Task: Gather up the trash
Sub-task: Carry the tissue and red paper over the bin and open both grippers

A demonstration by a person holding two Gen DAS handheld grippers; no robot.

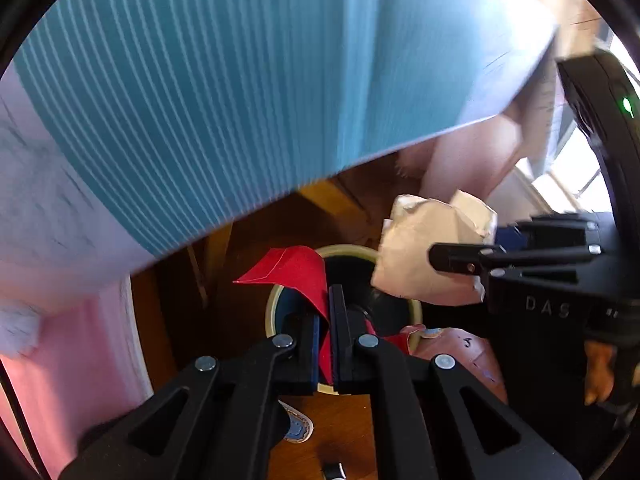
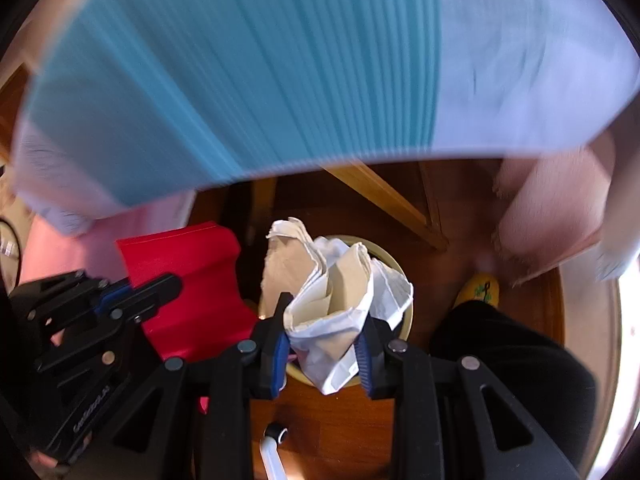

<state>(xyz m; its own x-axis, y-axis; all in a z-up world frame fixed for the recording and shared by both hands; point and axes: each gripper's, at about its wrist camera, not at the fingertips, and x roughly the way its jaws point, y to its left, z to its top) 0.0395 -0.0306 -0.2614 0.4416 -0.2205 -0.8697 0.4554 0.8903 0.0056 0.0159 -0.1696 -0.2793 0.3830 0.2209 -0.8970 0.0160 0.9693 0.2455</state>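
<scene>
Bin (image 2: 394,258) on wood floor (image 2: 328,420); left gripper (image 1: 325,344) pinches red sheet (image 1: 296,270), right gripper (image 2: 322,344) crumpled paper (image 2: 332,292).

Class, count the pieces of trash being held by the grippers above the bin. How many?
2: a red sheet in the left gripper, crumpled paper in the right gripper. More may lie hidden inside the bin.

Home: tablecloth (image 1: 200,100), wooden floor (image 2: 332,420)

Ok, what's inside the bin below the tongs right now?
In the left wrist view the bin shows only a dark interior. The red sheet and crumpled paper cover much of its mouth, so any contents are hidden.
</scene>
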